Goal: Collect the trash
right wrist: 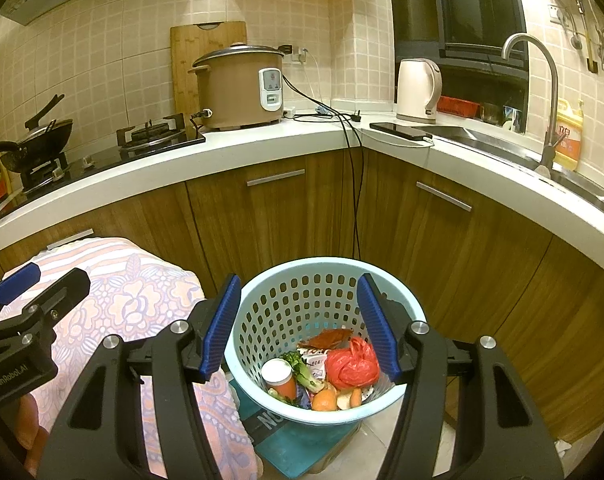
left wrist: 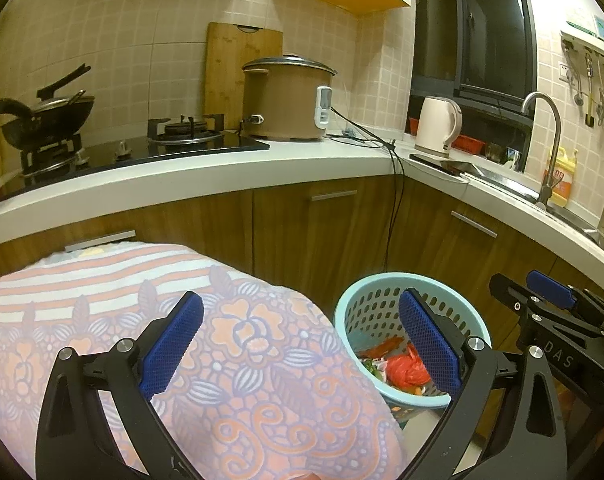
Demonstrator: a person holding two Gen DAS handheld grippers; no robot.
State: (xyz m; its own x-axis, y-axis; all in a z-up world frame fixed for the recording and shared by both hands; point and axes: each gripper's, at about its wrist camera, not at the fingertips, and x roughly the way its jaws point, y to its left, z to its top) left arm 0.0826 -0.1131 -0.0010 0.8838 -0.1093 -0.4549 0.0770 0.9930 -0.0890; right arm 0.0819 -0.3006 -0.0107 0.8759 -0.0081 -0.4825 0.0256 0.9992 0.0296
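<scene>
We hold our right gripper (right wrist: 300, 326) with its blue fingers spread wide and empty, and the light blue basket (right wrist: 262, 300) sits between and beyond them, holding a red plastic bag (right wrist: 351, 364), broccoli (right wrist: 300, 364) and other scraps. Our left gripper (left wrist: 302, 348) is likewise spread and empty, with the flowered cloth (left wrist: 262, 360) between its fingers and the basket behind its right finger.

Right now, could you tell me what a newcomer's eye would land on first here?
Probably the light blue perforated basket on the floor by the wooden cabinets, holding a red plastic bag, broccoli and peels. Left of it lies a pink floral cloth. Both sets of tongs, right and left, are open and empty.
</scene>
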